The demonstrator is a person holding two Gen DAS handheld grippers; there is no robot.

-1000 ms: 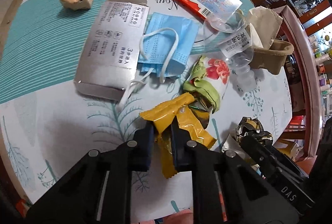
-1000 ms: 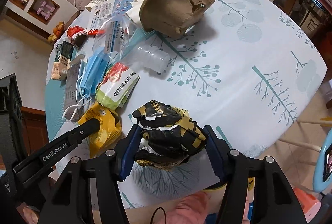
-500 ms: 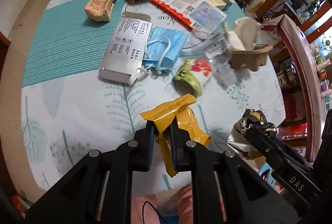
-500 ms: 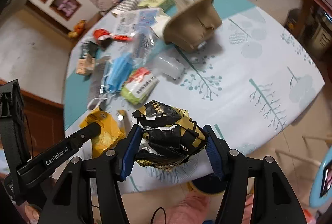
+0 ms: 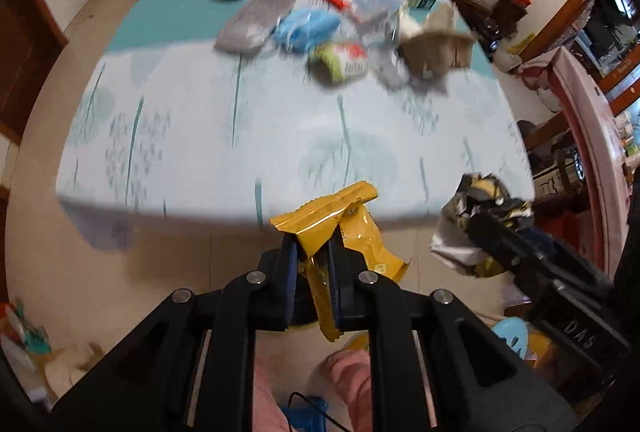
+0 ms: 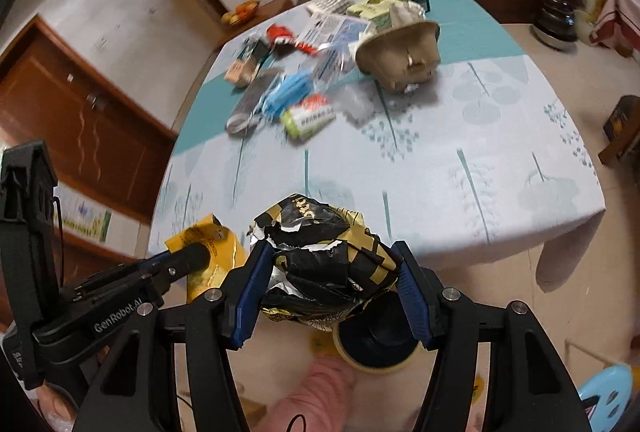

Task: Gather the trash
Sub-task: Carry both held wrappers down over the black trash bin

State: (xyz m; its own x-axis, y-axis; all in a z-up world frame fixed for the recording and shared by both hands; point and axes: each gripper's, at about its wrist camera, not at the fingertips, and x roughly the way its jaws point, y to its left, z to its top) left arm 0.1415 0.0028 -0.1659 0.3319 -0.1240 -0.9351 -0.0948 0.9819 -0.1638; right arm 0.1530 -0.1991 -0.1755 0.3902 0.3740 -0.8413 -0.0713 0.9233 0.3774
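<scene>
My left gripper (image 5: 313, 244) is shut on a yellow snack wrapper (image 5: 352, 228) and holds it in the air past the table's near edge. The same yellow wrapper (image 6: 212, 244) shows at the lower left of the right wrist view, with the left gripper (image 6: 196, 256) on it. My right gripper (image 6: 330, 264) is shut on a crumpled black and gold foil bag (image 6: 324, 256), also off the table. That foil bag (image 5: 476, 216) appears at the right of the left wrist view. Below the bag sits a round yellow-rimmed bin (image 6: 376, 348) on the floor.
The table (image 5: 248, 120) with a leaf-print cloth carries more litter at its far end: a blue face mask (image 5: 308, 26), a grey flat box (image 5: 256, 20), a green and red packet (image 5: 340, 60), a brown pulp cup holder (image 6: 400, 52). A blue stool (image 6: 608, 392) stands at the lower right.
Both grippers have lifted and drawn back from the table with their wrappers, so the table's near edge and the floor now show below them. The bin has come into view under the right gripper.
</scene>
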